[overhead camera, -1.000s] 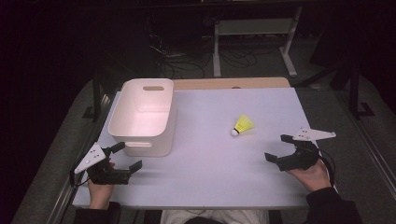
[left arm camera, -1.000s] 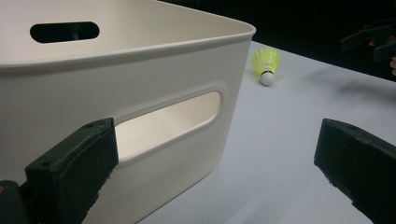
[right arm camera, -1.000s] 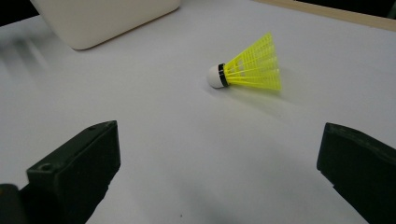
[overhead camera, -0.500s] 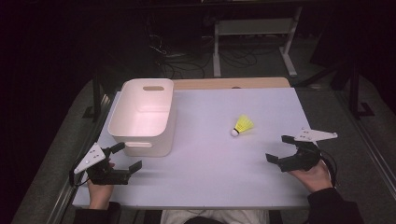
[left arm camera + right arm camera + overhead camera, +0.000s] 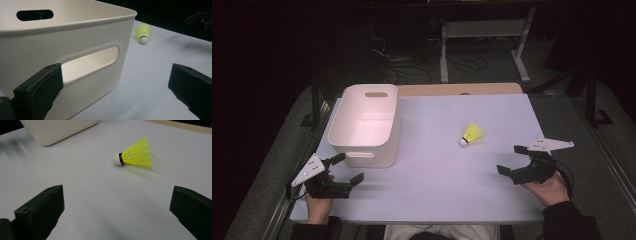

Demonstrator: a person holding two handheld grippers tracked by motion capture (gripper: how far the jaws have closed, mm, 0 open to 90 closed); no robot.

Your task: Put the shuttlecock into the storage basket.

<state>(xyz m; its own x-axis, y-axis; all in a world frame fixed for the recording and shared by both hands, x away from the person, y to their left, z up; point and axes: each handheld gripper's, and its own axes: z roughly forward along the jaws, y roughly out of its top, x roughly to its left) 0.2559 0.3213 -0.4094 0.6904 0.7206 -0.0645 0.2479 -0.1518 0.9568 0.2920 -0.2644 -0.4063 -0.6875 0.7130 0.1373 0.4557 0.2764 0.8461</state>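
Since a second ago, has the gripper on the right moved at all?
Yes. The right gripper has drifted slightly toward the person, away from the yellow shuttlecock, which has stayed put.

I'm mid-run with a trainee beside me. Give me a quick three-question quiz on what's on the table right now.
1. True or false: the yellow shuttlecock lies inside the white bin.
2. Which gripper is nearer the shuttlecock: A) left gripper B) right gripper?
3. Fill in: both grippers' jaws stand ____.

Key
1. False. It lies on its side on the table, apart from the bin.
2. B. The right gripper view shows it just ahead of the jaws.
3. Open, with nothing held between them.
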